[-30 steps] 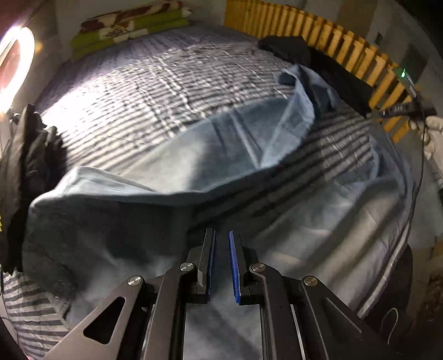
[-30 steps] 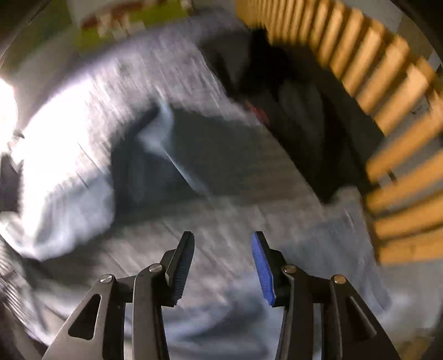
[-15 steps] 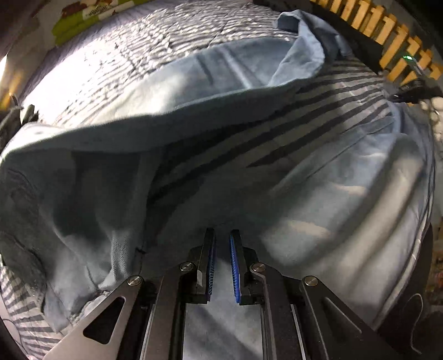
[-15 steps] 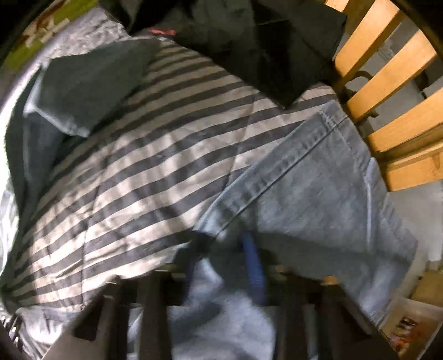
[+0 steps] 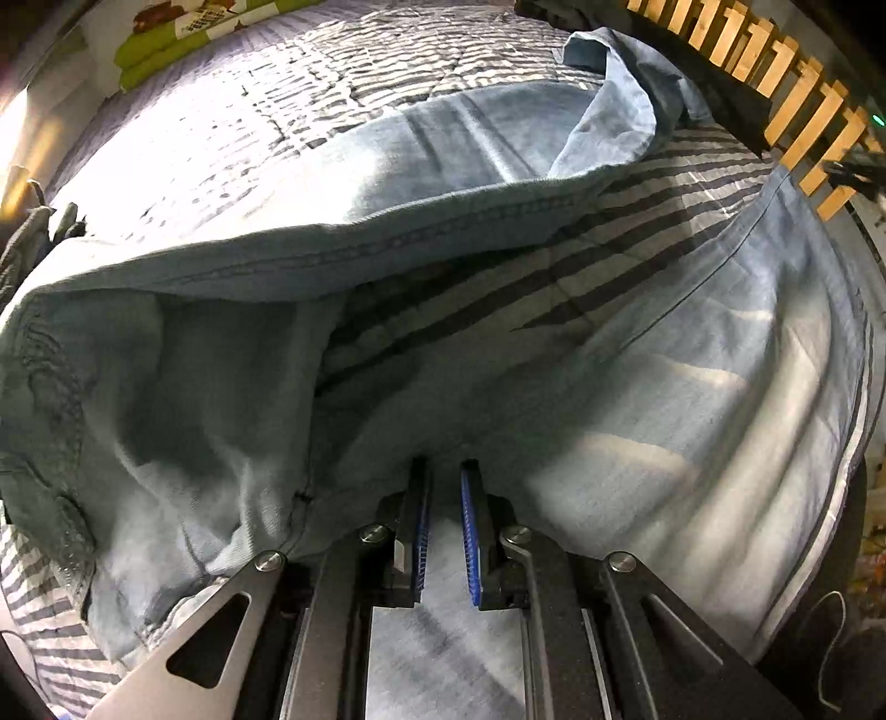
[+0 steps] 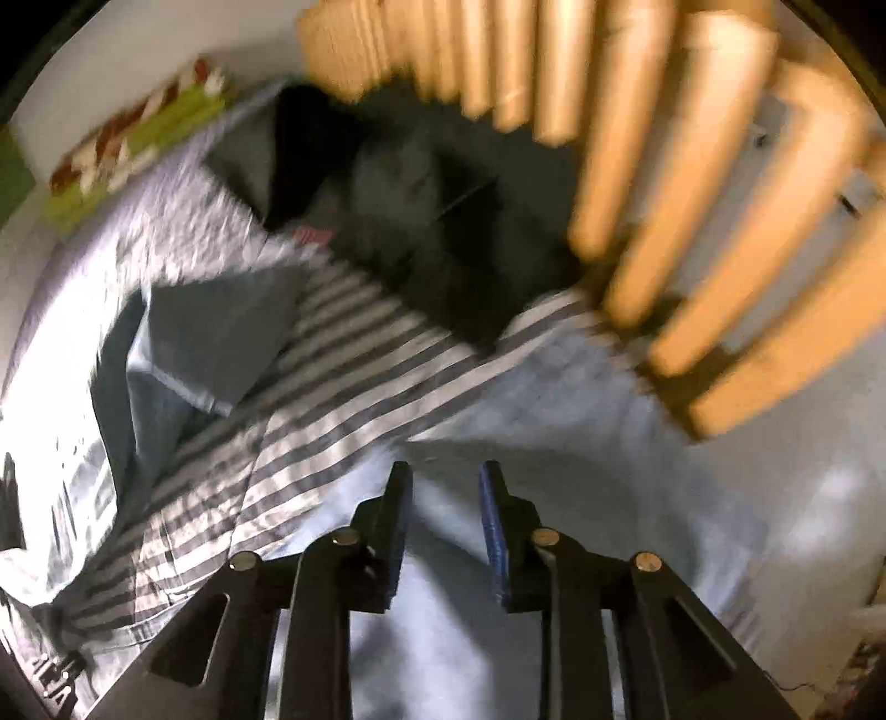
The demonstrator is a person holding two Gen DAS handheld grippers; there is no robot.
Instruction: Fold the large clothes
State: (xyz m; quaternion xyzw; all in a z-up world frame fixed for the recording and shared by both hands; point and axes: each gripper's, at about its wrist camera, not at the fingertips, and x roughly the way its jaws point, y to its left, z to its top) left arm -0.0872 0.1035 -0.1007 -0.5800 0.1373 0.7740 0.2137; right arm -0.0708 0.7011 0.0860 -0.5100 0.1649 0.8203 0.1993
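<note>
A pair of light blue jeans (image 5: 692,399) lies spread on the striped bed sheet (image 5: 554,277). One leg runs along the bed's right edge, and the other leg (image 5: 443,144) lies across the sheet farther back. My left gripper (image 5: 444,471) points steeply down, shut on a bunched fold of the denim, and creases fan out from its tips. In the blurred right wrist view, my right gripper (image 6: 446,476) hovers over the pale jeans leg (image 6: 581,443). Its jaws are opening and nothing is pinched between them.
A wooden slatted rail (image 6: 692,166) borders the bed's right side, with dark clothes (image 6: 443,221) piled against it. Folded green and patterned blankets (image 5: 183,39) lie at the far end. Another dark garment (image 5: 27,243) sits at the left edge.
My left gripper sank toward the bed with the denim still in it. My right gripper closed low on the jeans leg's end, then swung away, rolled and let it go.
</note>
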